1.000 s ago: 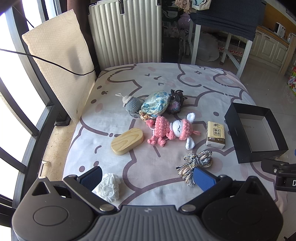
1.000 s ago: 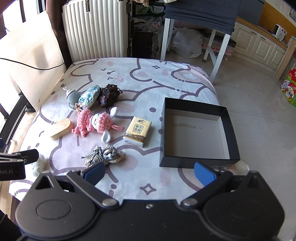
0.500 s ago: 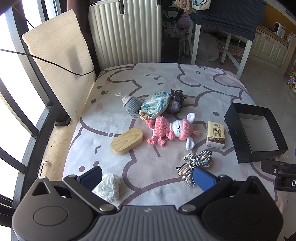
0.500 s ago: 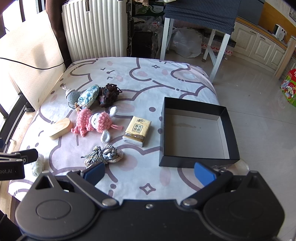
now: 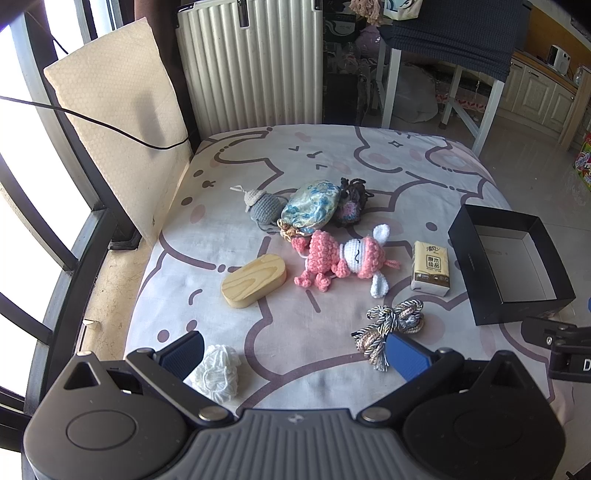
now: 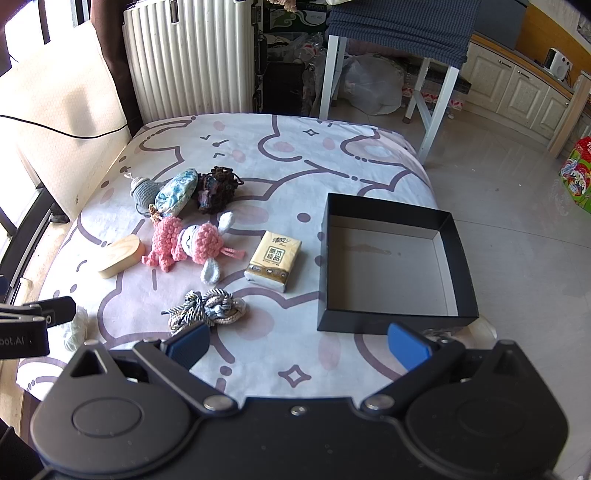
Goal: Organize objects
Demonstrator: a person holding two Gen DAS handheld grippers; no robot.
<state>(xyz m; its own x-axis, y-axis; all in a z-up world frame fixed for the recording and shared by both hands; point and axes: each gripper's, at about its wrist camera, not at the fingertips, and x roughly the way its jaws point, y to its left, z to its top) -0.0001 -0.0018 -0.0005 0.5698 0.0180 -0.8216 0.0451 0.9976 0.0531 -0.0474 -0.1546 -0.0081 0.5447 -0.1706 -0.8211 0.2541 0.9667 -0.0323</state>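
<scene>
On the patterned cloth lie a pink crochet doll [image 5: 341, 256] [image 6: 188, 243], a tissue pack [image 5: 431, 267] [image 6: 274, 260], a knotted cord bundle [image 5: 391, 325] [image 6: 207, 308], a wooden oval block [image 5: 254, 279] [image 6: 122, 256], a white yarn ball [image 5: 218, 371], a blue floral pouch [image 5: 312, 206] [image 6: 176, 192], a grey crochet toy [image 5: 263, 205] and a dark crochet piece [image 6: 216, 186]. An empty black box [image 5: 476, 258] [image 6: 327, 258] stands at the right. My left gripper [image 5: 293, 352] hangs open over the near edge. My right gripper [image 6: 297, 345] is open, near the box.
A white radiator [image 5: 251, 62] stands behind the table, a cream foam panel [image 5: 118, 107] leans at the left with a black cable across it. A white-legged table with blue cover [image 6: 399, 22] stands on the tiled floor to the right.
</scene>
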